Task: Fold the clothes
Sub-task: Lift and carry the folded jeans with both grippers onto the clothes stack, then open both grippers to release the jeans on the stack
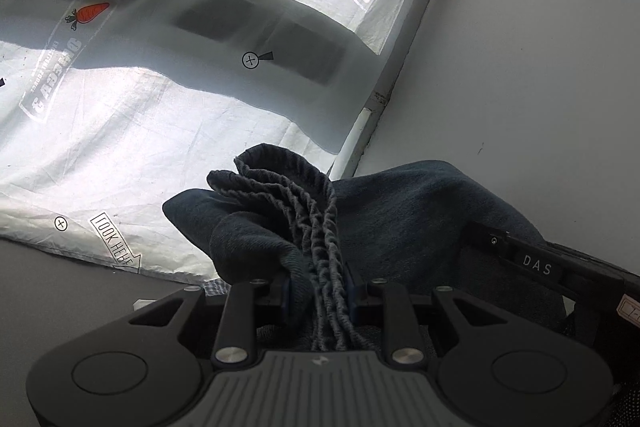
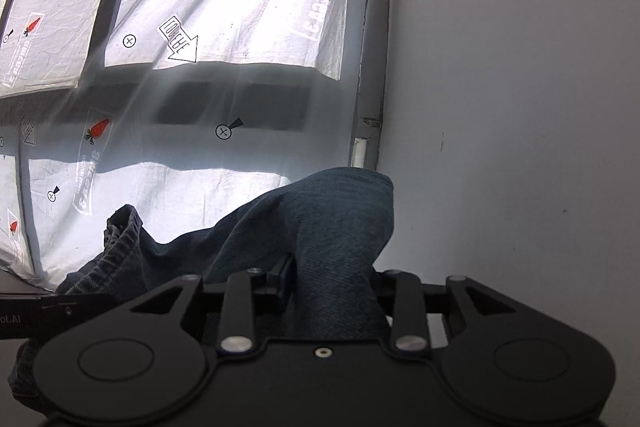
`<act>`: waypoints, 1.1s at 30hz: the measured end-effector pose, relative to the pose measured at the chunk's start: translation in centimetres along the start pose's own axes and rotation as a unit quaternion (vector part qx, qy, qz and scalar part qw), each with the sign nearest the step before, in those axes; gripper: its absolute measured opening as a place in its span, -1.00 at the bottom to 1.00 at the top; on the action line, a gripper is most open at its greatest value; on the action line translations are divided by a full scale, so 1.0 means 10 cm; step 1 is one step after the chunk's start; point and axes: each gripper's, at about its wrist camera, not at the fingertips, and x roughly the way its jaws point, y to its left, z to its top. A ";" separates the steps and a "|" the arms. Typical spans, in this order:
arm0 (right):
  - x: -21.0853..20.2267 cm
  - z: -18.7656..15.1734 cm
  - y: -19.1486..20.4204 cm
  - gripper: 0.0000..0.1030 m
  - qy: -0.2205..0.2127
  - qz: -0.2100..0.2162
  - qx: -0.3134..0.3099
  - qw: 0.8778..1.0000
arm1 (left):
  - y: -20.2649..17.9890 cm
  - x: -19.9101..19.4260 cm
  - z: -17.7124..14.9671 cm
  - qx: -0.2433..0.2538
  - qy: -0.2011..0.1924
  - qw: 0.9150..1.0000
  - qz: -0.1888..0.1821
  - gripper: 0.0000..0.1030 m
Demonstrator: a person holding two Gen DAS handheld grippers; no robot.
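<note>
Garment: dark blue denim jeans, bunched and lifted off any surface, hanging between the two tongs.
Waistband: gathered, elasticated and ribbed, its folds standing up just ahead of the left tongs.
Cloth at the right tongs: a smooth, thick fold of the denim rising ahead of the tips and draping off to the left, where a puckered edge shows.
Left tongs: set narrow, pinching the ribbed waistband; the cloth fills the gap between the tips and runs back over the tool's body.
Right tongs: part-spread with the denim fold wedged between the tips; the left pad lies against the cloth, the other pad is hidden by it.
Other tool: the right tongs' black body shows at the right edge of the left view, touching the denim.
Backdrop: a white printed sheet with carrots and arrows hangs ahead of both tongs; a plain white wall is to their right.
</note>
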 end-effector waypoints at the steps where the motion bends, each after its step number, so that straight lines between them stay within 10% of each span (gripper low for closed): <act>1: 0.14 -0.06 -0.01 -0.24 0.011 -0.012 -0.001 1.000 | 0.10 0.16 -0.08 -0.023 0.021 0.999 0.011 -0.48; 7: 0.30 -0.11 0.21 0.23 -0.052 -0.065 -0.109 0.991 | 0.31 0.37 -0.26 -0.054 0.046 0.997 0.033 -0.47; 15: 1.05 -0.64 0.16 0.18 0.077 -0.013 -0.032 0.996 | 0.50 0.41 -0.22 -0.064 0.068 0.994 0.064 -0.30; 20: 1.31 -1.15 0.19 0.26 0.055 -0.020 -0.054 0.997 | 0.82 0.49 -0.34 -0.123 0.100 0.987 0.034 0.18; 29: 1.32 -1.12 0.05 0.41 0.068 -0.010 -0.007 0.998 | 0.77 0.08 -0.21 -0.080 0.076 0.993 0.037 0.29; 33: 1.27 -0.92 0.04 0.90 0.102 -0.039 0.022 0.994 | 0.70 -0.53 -0.05 0.008 0.012 0.996 0.083 0.47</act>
